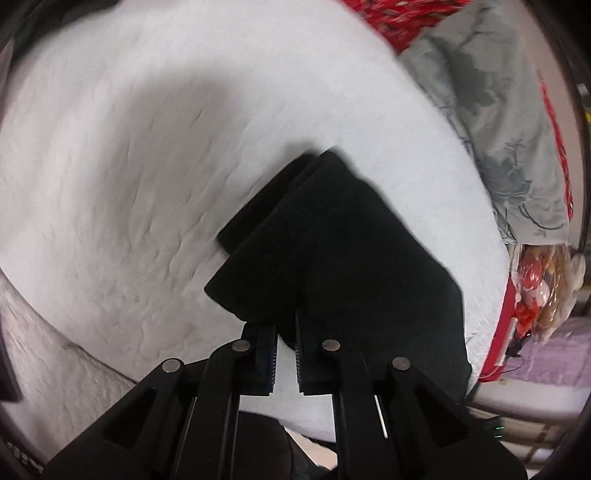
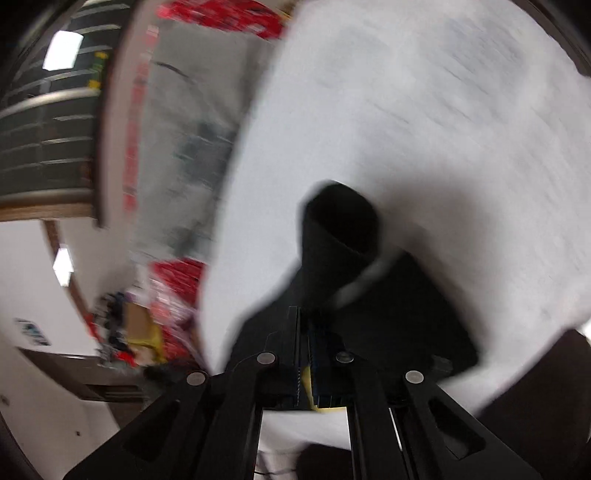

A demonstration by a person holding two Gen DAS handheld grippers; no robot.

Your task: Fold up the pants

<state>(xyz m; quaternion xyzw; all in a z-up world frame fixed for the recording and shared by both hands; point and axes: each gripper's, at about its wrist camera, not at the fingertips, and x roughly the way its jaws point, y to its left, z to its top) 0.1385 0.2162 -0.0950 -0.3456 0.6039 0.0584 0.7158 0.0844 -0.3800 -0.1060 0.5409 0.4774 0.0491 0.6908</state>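
Observation:
The black pants (image 1: 343, 240) lie bunched on a white textured bed cover (image 1: 129, 184). In the left wrist view my left gripper (image 1: 286, 328) has its fingers nearly together, pinching an edge of the black fabric at the tips. In the right wrist view, which is blurred by motion, my right gripper (image 2: 304, 325) is shut on the black pants (image 2: 354, 288); a rolled fold of them stands up just ahead of the fingers, with a pale drawstring across it.
A grey flowered quilt (image 1: 498, 122) and red patterned fabric (image 1: 391, 18) lie at the bed's far right edge. Bags and clutter (image 1: 535, 288) sit beyond the bed edge. In the right wrist view a wall and cluttered items (image 2: 147, 325) show at the left.

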